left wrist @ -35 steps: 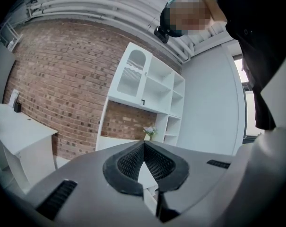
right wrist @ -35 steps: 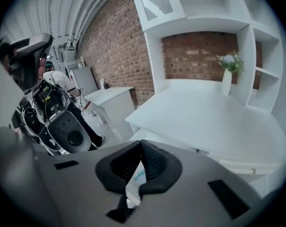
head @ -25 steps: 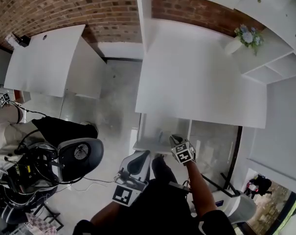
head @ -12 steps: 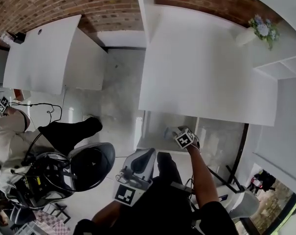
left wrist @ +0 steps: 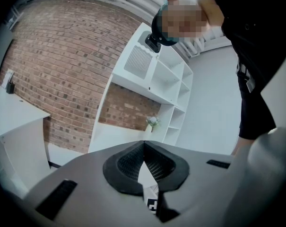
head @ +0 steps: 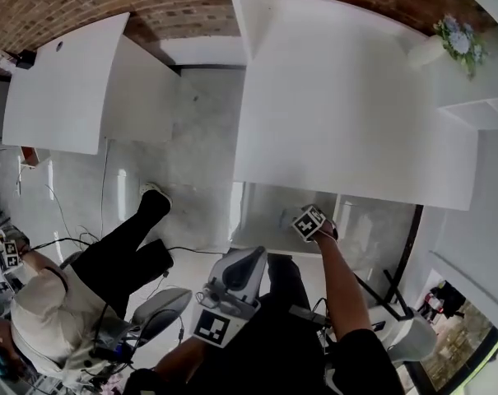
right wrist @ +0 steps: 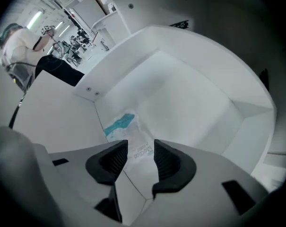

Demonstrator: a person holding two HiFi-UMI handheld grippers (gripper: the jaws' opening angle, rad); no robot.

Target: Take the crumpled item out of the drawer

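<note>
The crumpled item (right wrist: 125, 129), a white packet with teal print, lies in the near left corner of the open white drawer (right wrist: 195, 93). My right gripper (right wrist: 140, 151) hangs over it with its jaws opening; the packet shows in the gap between the dark pads (right wrist: 115, 160), which do not press on it. In the head view the right gripper (head: 310, 222) reaches into the drawer (head: 261, 220) under the white desk (head: 339, 97). The left gripper (head: 242, 271) is held low near my body. Its jaws (left wrist: 143, 145) meet at the tips with nothing between them.
A second white table (head: 67, 81) stands at the left. A vase of flowers (head: 456, 38) sits at the desk's far right by white shelves. A seated person (head: 43, 319) and a chair (head: 154, 311) are at the lower left. A brick wall runs behind.
My right gripper has reached farther in under the desk toward the drawer. The left gripper has stayed low. The seated person at the left has shifted down and left in the view.
</note>
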